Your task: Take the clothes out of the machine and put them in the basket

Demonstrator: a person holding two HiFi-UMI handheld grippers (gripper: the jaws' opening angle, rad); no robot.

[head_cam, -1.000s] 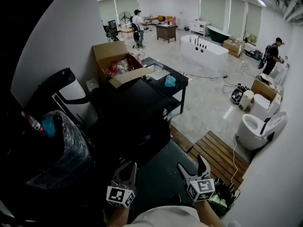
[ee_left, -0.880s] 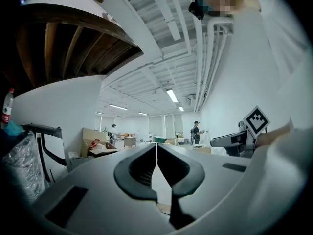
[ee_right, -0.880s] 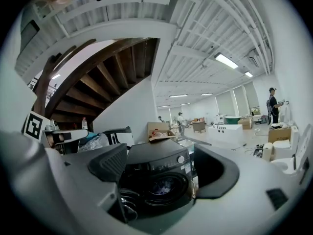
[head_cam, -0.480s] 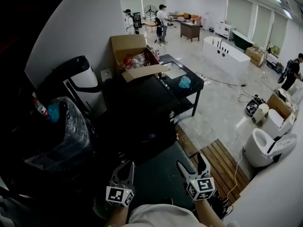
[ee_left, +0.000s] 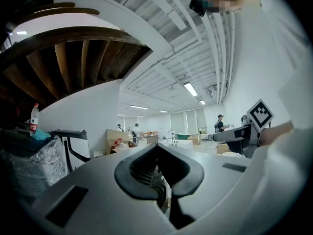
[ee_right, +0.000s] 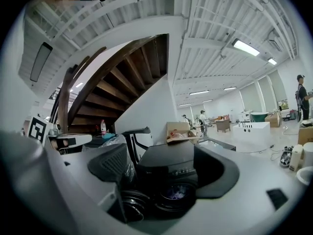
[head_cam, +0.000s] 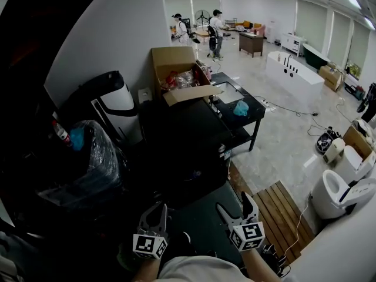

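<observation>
1. Left claw (head_cam: 154, 214): pale grey plastic body, black ribbed pads (ee_left: 139, 166), and a cube (head_cam: 147, 245) with black-and-white square markers.
2. Right claw (head_cam: 234, 204): same pale grey body, black pads, same cube.
3. Clothing: off-white top (head_cam: 197, 269).

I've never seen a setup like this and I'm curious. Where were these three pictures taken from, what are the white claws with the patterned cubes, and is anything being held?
A person wears a camera on the head and holds a two-jaw tool in each hand. The head view looks down on the left gripper and the right gripper. The patterned cubes are part of the grippers. The other two pictures come from a camera riding on each gripper, looking along its jaws. Ahead stands a dark washing machine, with an open cardboard box farther back. The right jaws stand apart and the left ones look closed. Neither holds anything.
</observation>
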